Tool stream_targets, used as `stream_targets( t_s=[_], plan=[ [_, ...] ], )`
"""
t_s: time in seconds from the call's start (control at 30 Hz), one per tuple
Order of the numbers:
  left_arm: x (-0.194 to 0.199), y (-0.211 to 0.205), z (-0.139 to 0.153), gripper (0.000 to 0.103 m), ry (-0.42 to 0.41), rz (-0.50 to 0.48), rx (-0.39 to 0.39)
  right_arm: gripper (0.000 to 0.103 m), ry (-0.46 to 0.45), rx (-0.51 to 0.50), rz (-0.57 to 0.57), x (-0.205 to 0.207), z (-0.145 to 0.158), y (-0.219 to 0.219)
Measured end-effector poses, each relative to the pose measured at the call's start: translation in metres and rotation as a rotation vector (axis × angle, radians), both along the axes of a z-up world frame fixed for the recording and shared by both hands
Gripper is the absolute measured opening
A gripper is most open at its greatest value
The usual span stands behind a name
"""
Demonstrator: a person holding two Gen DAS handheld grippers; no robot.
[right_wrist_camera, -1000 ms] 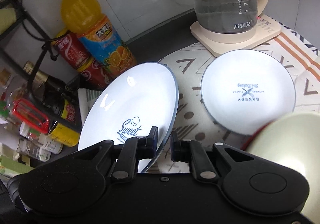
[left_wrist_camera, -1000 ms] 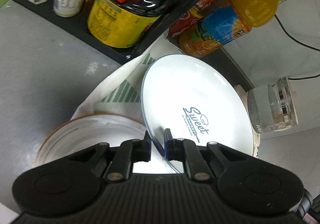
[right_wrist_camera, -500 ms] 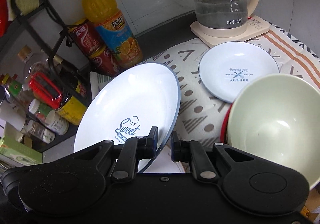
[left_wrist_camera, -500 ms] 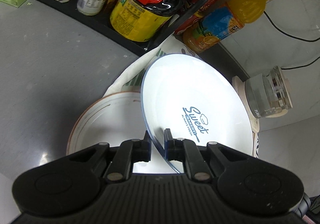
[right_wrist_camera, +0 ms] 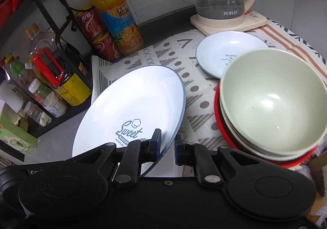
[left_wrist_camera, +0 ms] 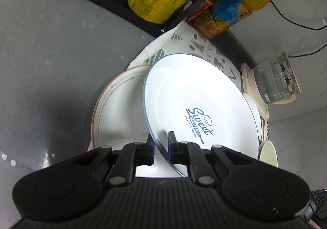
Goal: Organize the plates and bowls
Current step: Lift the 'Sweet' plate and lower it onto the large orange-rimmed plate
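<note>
- Left wrist view: the left gripper [left_wrist_camera: 160,148] pinched the near rim of the Sweet Bakery plate [left_wrist_camera: 196,106], which was tilted above a brown-rimmed plate [left_wrist_camera: 114,110] on the patterned cloth [left_wrist_camera: 206,49]. A juice bottle [left_wrist_camera: 235,12] and glass kettle [left_wrist_camera: 276,84] stood beyond.
- Right wrist view: the right gripper [right_wrist_camera: 166,147] straddled the opposite rim of the same plate [right_wrist_camera: 130,110]; a gap showed beside its right finger, so whether it actually clamped I cannot tell. Stacked bowls [right_wrist_camera: 271,104] sat close on the right, a small plate [right_wrist_camera: 226,51] behind them.
- The plate looked rigid, glazed, slippery and breakable; rim holds on opposite edges seemed the sensible purchase.
</note>
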State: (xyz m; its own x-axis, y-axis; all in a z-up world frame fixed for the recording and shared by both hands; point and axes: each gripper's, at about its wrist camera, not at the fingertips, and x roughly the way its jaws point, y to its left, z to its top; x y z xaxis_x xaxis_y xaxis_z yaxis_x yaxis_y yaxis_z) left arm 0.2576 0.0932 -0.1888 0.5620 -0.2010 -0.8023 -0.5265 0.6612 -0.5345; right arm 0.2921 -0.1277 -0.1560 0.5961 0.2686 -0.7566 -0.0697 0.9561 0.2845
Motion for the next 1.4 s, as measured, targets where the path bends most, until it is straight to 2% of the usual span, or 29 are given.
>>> stream_targets(
  t_s=[0.57, 0.97, 1.2, 1.4],
  plan=[
    [-0.027, -0.002, -0.008, 0.010, 0.036, -0.018, -0.003, 0.013, 0.028, -0.031, -0.001, -0.030, -0.014, 0.002],
    [-0.028, 0.000, -0.013, 0.010, 0.055, -0.033, -0.003, 0.013, 0.054, -0.036, -0.003, -0.035, -0.024, 0.003],
    [-0.022, 0.003, -0.021, 0.010, 0.100, -0.043, -0.016, 0.012, 0.096, -0.002, -0.036, -0.033, -0.037, 0.000],
    [-0.015, 0.009, -0.016, 0.011, 0.147, -0.049, -0.011, 0.011, 0.107, 0.015, -0.038, -0.028, -0.042, 0.004]
  ],
)
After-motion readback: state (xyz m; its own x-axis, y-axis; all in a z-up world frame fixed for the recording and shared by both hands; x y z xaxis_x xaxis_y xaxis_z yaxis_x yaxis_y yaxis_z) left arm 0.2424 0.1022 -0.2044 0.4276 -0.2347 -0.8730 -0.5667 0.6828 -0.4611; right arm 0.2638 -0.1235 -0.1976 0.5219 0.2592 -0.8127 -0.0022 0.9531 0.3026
